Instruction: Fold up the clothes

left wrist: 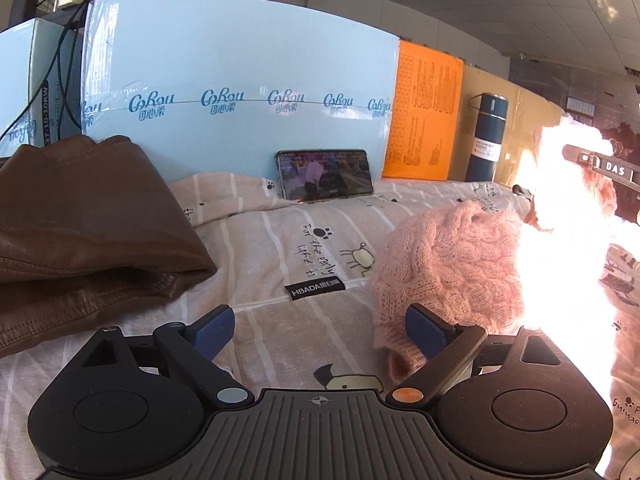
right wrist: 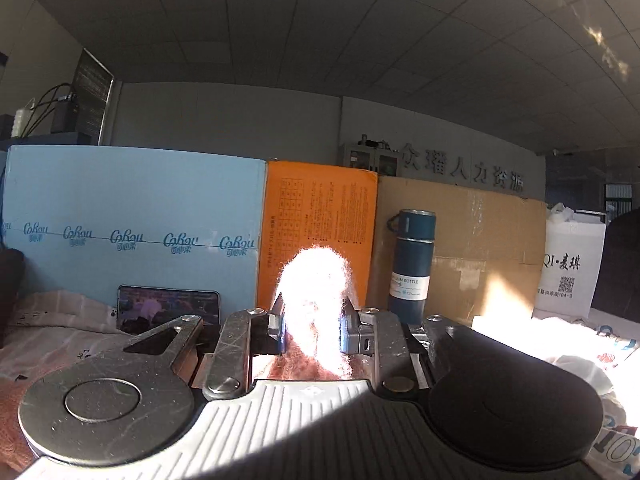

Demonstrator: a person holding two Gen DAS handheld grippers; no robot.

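A pink cable-knit sweater (left wrist: 452, 256) lies bunched on the printed bedsheet (left wrist: 280, 240), right of centre in the left wrist view. My left gripper (left wrist: 320, 330) is open and empty, low over the sheet, its right finger beside the sweater's cuff. My right gripper (right wrist: 314, 322) is shut on a fold of the pink sweater (right wrist: 316, 280) and holds it up in bright sunlight. The right gripper also shows at the right edge of the left wrist view (left wrist: 600, 168), lifting the glaring part of the sweater.
A folded brown leather jacket (left wrist: 80, 220) lies at the left. A phone (left wrist: 324, 176) leans on a light blue box (left wrist: 240, 80). An orange box (left wrist: 424, 116), a dark blue bottle (left wrist: 486, 140) and a cardboard box (right wrist: 480, 248) stand behind. A white bag (right wrist: 572, 264) is far right.
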